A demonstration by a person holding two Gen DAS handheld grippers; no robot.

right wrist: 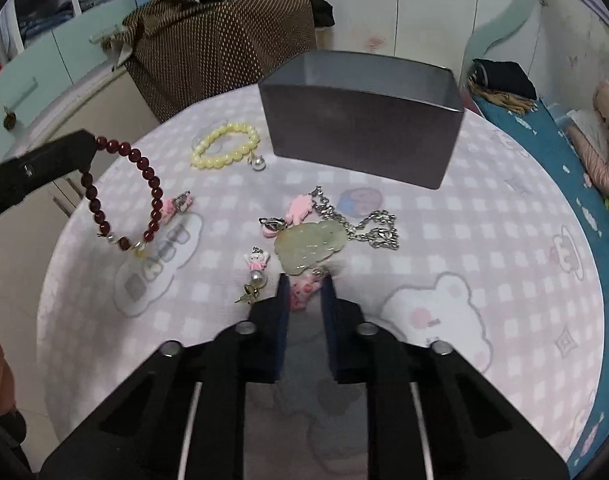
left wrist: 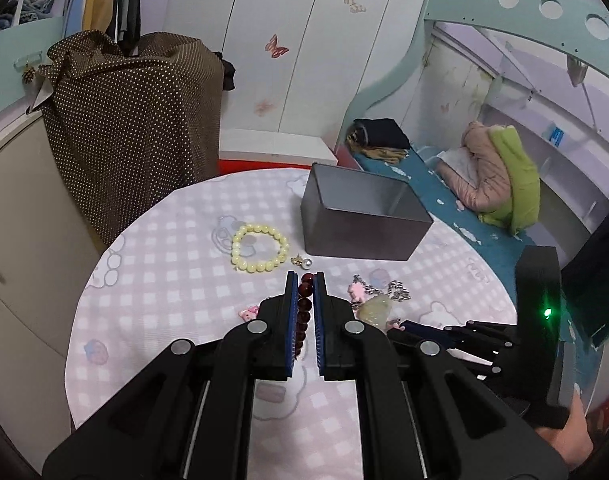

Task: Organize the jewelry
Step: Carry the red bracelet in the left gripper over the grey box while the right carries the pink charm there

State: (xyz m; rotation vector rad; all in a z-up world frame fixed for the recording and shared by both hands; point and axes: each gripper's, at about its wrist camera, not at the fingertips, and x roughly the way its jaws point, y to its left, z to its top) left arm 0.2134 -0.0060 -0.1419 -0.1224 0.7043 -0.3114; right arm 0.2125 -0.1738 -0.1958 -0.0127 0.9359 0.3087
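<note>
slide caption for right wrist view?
Right gripper closes on a pink charm; left gripper dangles a red bead bracelet.

- Round table (left wrist: 176, 248), covered in a pink-and-white checked cloth printed with cartoon bears.
- Brown fabric with white polka dots (left wrist: 136, 120), draped over a bulky object behind the table.
- White wardrobe doors (left wrist: 288, 40) with pink butterfly stickers.
- Bed (left wrist: 436, 192) with a teal sheet and a pale green frame, to the table's right.
- Folded dark clothes (left wrist: 380, 136) on the bed.
- Pink and lime-green padded garments (left wrist: 500, 176), heaped further along the bed.
</note>
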